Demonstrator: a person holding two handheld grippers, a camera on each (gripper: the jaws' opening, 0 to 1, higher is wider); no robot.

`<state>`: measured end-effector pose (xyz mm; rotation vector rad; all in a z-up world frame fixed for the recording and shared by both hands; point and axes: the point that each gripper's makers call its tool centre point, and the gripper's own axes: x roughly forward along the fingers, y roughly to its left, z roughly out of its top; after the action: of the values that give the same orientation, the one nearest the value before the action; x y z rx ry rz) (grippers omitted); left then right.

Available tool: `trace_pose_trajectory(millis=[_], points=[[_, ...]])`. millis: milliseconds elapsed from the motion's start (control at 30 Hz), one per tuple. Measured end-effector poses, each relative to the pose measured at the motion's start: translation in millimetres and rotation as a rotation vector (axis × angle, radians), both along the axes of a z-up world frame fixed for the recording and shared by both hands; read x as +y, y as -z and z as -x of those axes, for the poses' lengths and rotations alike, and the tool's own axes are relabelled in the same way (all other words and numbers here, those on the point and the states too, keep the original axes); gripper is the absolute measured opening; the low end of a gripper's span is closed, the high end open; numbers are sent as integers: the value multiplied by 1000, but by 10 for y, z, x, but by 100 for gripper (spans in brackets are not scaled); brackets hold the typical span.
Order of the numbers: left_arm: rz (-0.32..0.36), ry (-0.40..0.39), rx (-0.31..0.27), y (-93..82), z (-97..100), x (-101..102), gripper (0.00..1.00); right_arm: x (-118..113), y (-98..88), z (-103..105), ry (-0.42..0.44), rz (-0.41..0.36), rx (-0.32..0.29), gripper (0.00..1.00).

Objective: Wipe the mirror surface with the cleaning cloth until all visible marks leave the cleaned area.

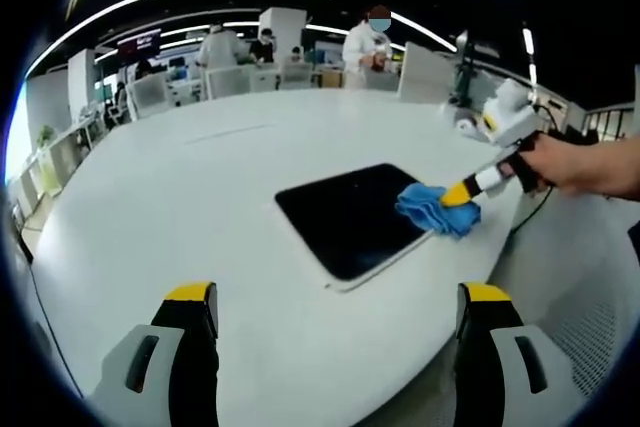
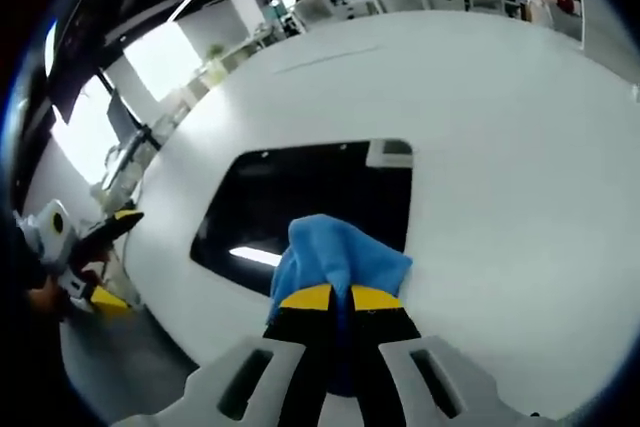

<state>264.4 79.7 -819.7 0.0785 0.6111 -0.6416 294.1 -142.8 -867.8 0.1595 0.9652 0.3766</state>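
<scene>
The right gripper (image 2: 335,299) pinches the cloth (image 2: 338,255) on the mirror's (image 2: 300,202) edge, near the table (image 2: 500,127) rim; the left gripper (image 1: 335,312) hangs agape.

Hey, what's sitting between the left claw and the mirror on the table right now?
Nothing: in the left gripper view, bare white table runs from the open left claw to the mirror. The blue cloth, held by the right claw, is at the mirror's far edge.
</scene>
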Motion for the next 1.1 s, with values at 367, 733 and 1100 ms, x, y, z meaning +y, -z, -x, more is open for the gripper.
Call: trace_pose_trajectory(millis=[367,733,1100], points=[[3,-3,1,3,3,4,100,3,2,0,11,-8,2,0],[7,-10,5,3,1,17,100,8,5,-54,-4,24,-26,0],[4,-3,10,15,9,11,100,4,-2,-179,-23,51,-70,0]])
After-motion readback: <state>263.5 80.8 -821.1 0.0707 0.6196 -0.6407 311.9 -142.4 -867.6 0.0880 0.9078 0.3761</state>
